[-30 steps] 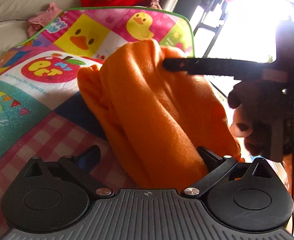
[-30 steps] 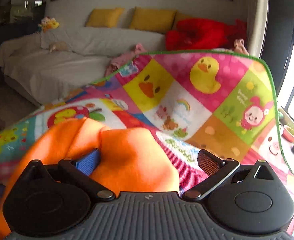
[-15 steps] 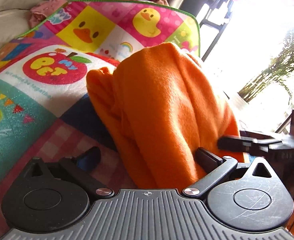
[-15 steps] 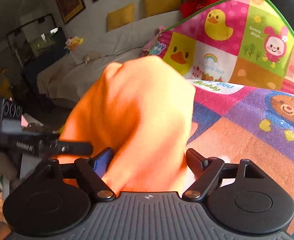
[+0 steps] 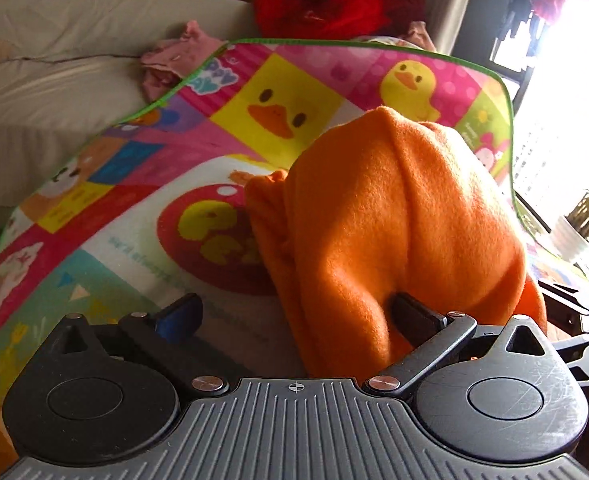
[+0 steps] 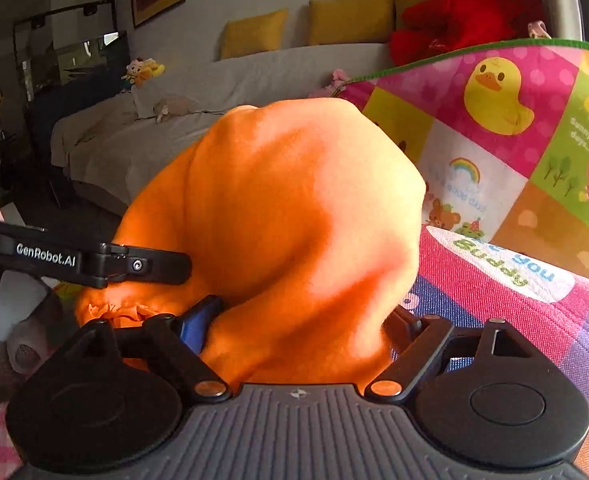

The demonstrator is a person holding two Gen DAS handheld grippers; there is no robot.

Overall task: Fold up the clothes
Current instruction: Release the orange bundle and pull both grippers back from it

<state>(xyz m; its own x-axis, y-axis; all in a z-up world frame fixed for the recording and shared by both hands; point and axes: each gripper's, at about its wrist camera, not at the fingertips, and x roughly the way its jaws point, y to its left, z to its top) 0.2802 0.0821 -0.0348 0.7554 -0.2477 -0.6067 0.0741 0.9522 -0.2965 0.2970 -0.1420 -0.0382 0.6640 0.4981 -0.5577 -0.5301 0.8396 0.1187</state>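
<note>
An orange fleece garment is bunched in a tall heap on the colourful play mat. My left gripper is open; the cloth drapes over its right finger, and its blue-padded left finger is bare above the mat. In the right wrist view the garment bulges up between the fingers of my right gripper, which pinch a thick wad of it. One finger of the left gripper pokes into the cloth from the left.
The mat curls up at its far edge. Behind it are a grey sofa, a red plush and a small pink garment. A potted plant stands by the bright window. A brown soft toy is near the left gripper.
My right gripper dropped from across the top of the heap to its near right side, and its fingers narrowed onto the cloth. The left gripper stayed open, shifting slightly.
</note>
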